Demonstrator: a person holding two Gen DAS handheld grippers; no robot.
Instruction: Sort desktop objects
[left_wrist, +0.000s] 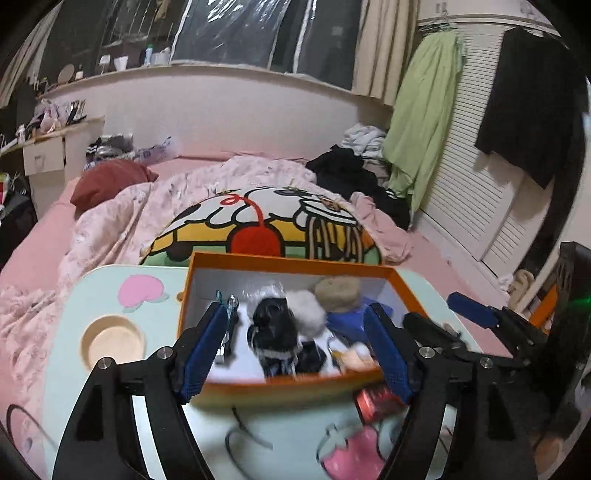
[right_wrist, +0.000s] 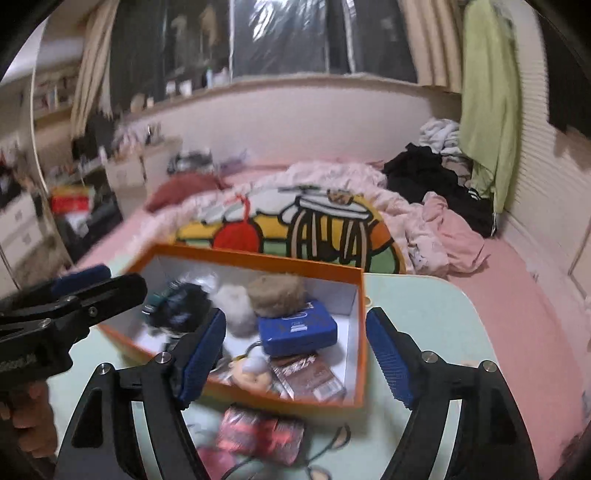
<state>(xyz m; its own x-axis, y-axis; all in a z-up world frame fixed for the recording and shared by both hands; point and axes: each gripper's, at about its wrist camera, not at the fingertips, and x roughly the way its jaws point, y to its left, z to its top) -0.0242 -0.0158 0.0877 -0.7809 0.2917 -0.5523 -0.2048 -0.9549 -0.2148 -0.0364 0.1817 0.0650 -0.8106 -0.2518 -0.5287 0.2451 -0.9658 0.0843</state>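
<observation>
Bed (left_wrist: 44, 236) behind orange box | lap table (left_wrist: 110, 295) beneath orange box | orange box (left_wrist: 295, 263) holding blue tin (right_wrist: 297, 328), fluffy balls, black item | red packet (right_wrist: 260, 435) just before orange box | left gripper (left_wrist: 295, 350) spread, empty | right gripper (right_wrist: 295, 354) spread, empty

No legible text; blue tin (right_wrist: 297, 329) label too blurred.
</observation>
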